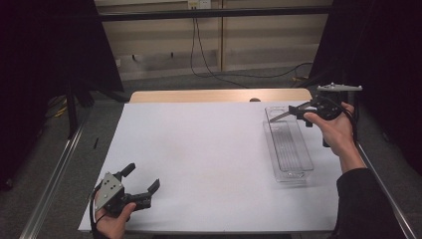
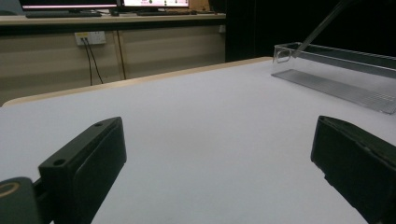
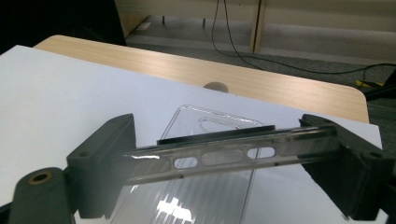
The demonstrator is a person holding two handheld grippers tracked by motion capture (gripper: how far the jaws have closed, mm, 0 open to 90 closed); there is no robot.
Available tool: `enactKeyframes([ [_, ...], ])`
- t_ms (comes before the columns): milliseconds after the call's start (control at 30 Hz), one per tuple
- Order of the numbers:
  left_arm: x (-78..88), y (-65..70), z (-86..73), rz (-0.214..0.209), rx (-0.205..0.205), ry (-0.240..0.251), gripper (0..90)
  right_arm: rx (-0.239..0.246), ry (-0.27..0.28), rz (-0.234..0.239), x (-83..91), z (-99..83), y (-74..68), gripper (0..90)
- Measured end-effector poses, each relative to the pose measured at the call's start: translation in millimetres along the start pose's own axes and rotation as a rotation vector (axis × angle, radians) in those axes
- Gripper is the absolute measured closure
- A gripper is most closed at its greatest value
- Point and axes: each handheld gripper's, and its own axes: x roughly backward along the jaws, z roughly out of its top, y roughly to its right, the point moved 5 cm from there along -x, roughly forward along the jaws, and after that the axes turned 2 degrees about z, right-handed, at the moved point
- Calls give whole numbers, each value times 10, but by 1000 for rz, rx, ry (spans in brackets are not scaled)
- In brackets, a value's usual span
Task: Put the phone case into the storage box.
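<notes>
Clear tray (image 1: 288, 144) just below right claw (image 1: 281, 115)

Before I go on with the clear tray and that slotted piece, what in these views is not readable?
- Slotted clear piece between the right gripper fingers: its ends are covered by them in the right gripper view; in the high view it is too small to identify.
- Clear tray: near end cut off by the bottom edge in the right gripper view.
- Left gripper: open, nothing hidden.

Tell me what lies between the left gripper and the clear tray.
Nothing: in the high view, bare white table cover separates the open left gripper from the clear tray.
</notes>
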Motion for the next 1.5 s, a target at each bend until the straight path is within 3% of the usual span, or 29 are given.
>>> enactKeyframes([
  [100, 5, -12, 0, 13, -6, -2, 33, 3, -14, -20, -54, -10, -17, 124],
  [500, 4, 13, 4, -1, 0, -2, 33, -10, -45, -81, -202, -79, -78, 124],
  [1100, -3, 6, -10, 4, -10, -10, 33, -74, -35, -154, -367, -108, -93, 124],
  [1500, -11, 12, -16, 0, -11, -13, 33, -83, -28, -186, -460, -144, -117, 124],
])
